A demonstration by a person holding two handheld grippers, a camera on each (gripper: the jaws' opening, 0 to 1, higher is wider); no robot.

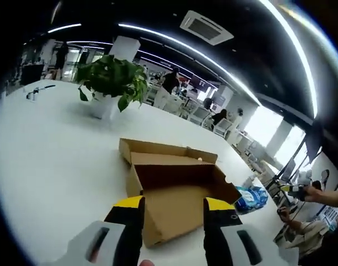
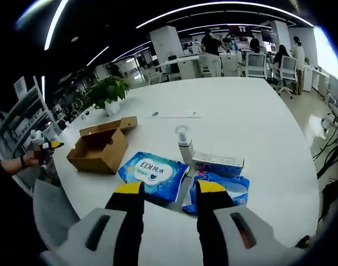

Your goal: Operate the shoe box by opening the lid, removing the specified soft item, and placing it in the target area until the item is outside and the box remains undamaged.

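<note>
While the box [image 1: 177, 185] sits open, both grippers [image 1: 172, 213] [image 2: 164, 197] hover spread and empty — the blue pack [image 2: 152, 173] beside it looks soft, light, slippery — pinch an edge.

My left gripper view looks down from close above the open brown cardboard shoe box [image 1: 177, 188] toward the leafy green potted plant [image 1: 111, 80], while my right gripper view faces the same white table [image 2: 257, 122] from farther back, sharing box [image 2: 100, 148] and plant [image 2: 107, 93].
</note>
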